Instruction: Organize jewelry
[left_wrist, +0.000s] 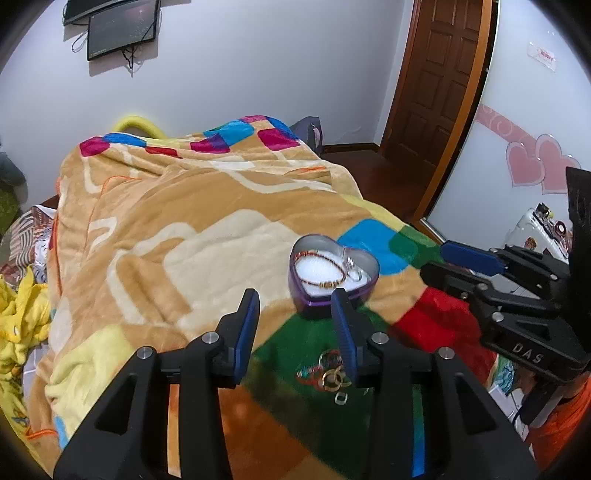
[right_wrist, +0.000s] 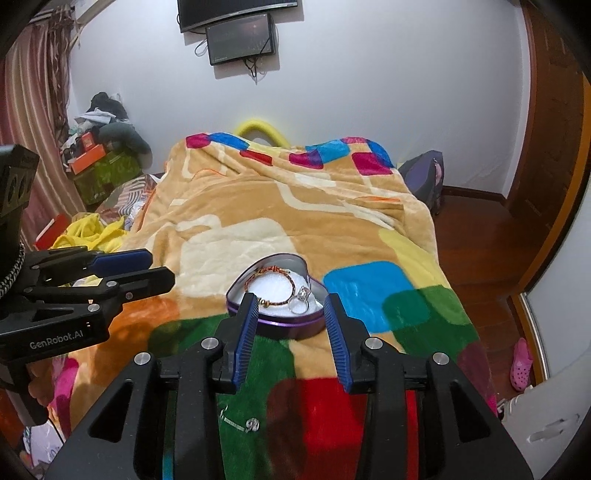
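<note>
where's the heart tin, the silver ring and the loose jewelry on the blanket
heart tin (right_wrist: 284, 326): right wrist view, purple front wall.
silver ring (right_wrist: 301, 301): right wrist view, its band, inside the tin.
loose jewelry (left_wrist: 330, 373): left wrist view, gold rings in the pile on the green patch.

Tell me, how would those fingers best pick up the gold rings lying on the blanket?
Probably from straight above, pinching one raised band edge of the gold rings. They lie flat and tangled on the soft blanket, so a sideways approach would only push them into the pile.

Bracelet (right_wrist: 271, 286) (beaded) inside heart tin (right_wrist: 277, 325)
</note>
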